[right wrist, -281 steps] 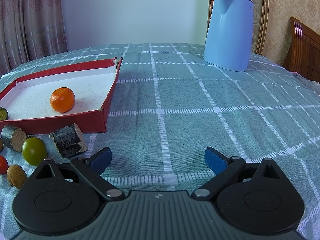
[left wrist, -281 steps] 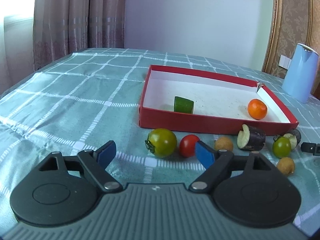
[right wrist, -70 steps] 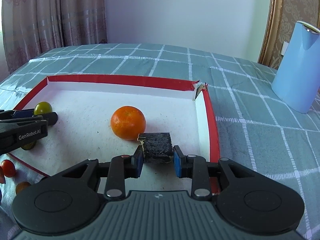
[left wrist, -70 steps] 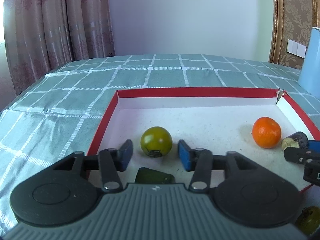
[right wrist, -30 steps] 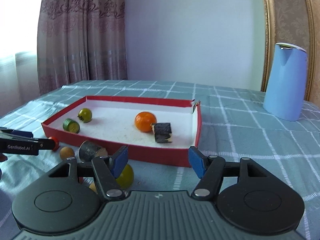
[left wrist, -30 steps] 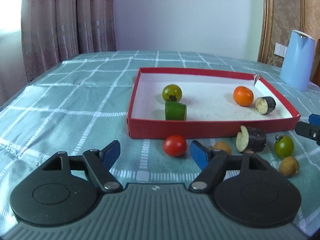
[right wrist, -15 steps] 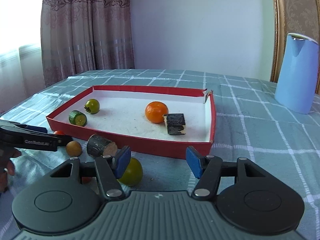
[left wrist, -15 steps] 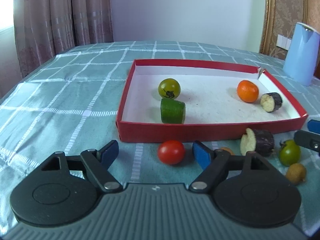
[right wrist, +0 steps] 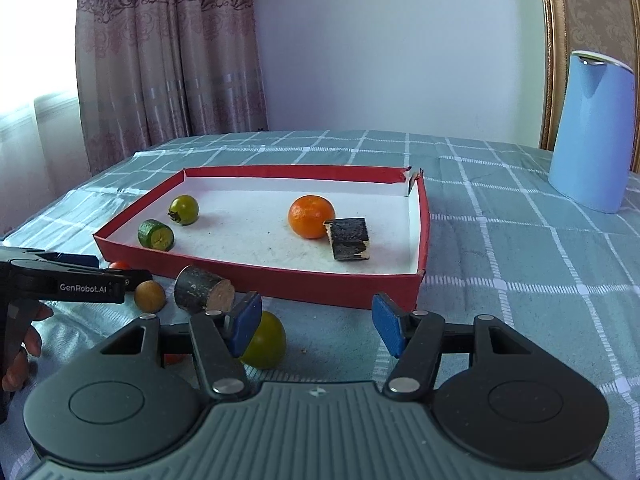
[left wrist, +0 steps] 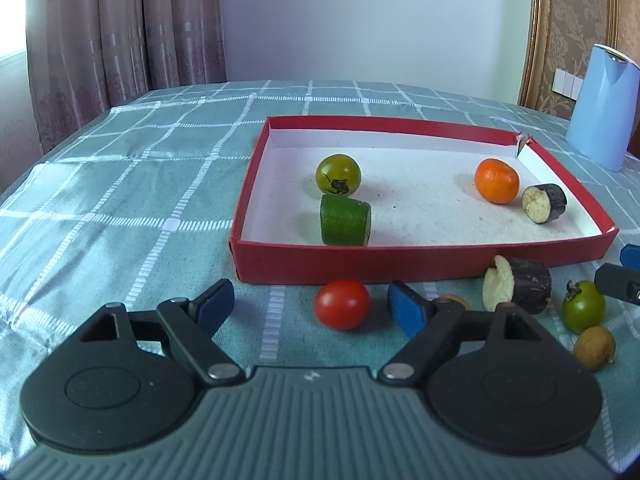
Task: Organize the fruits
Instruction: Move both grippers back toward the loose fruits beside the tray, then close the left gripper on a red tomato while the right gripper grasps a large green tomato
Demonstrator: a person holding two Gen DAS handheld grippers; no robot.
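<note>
A red box (left wrist: 400, 266) (right wrist: 280, 278) holds a green tomato (left wrist: 338, 174), a cucumber piece (left wrist: 345, 220), an orange (left wrist: 496, 181) and an eggplant piece (left wrist: 544, 203). In front of it on the cloth lie a red tomato (left wrist: 342, 309), a second eggplant piece (left wrist: 518, 285) (right wrist: 204, 294), a green tomato (left wrist: 583, 311) (right wrist: 264, 340) and small brown fruits (left wrist: 594, 347) (right wrist: 149, 296). My left gripper (left wrist: 310, 306) is open, the red tomato between its fingers. My right gripper (right wrist: 314, 326) is open, the green tomato by its left finger.
A light blue kettle (left wrist: 604, 106) (right wrist: 592, 132) stands at the back right on the checked teal tablecloth (left wrist: 120, 184). Curtains hang behind the table at the left. The left gripper's side (right wrist: 68, 280) shows at the left of the right wrist view.
Both grippers have moved closer and lower toward the fruits in front of the box. The red tomato now sits between the left fingers; the green tomato is nearer the right gripper.
</note>
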